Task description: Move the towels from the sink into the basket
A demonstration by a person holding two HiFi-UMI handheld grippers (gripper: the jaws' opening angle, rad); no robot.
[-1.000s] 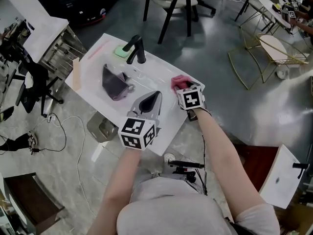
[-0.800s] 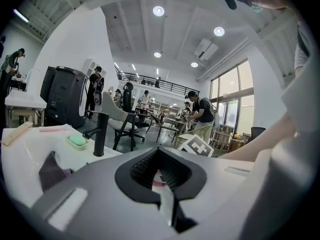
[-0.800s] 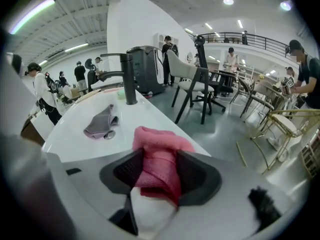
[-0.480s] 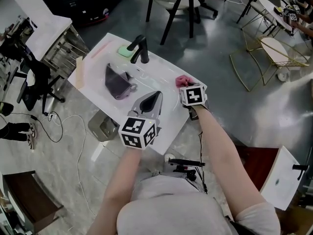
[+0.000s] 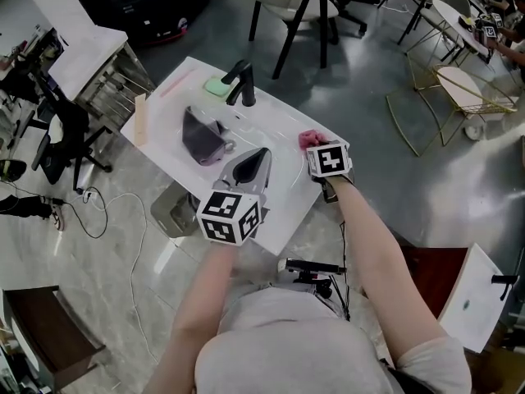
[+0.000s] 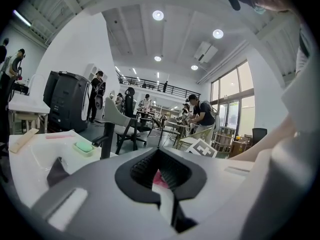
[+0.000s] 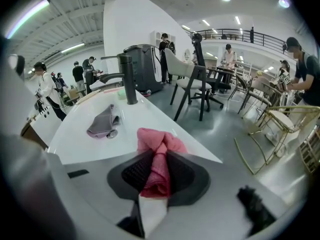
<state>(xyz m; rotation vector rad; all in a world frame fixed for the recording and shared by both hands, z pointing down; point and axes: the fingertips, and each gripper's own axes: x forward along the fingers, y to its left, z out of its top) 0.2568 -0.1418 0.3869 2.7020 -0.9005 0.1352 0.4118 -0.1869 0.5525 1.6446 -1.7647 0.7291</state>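
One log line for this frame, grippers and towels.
right gripper: shut on pink towel | left gripper: shut, empty | grey towel: lying in sink

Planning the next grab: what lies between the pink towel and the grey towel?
Between the pink towel and grey towel, only bare white sink, with a metal drain by the grey one; clearest in the right gripper view.

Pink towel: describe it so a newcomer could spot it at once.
Find the white sink counter with the black faucet. At its right edge is the pink towel, bunched between the right tongs. It is the only pink cloth; the grey towel lies loose by the faucet.
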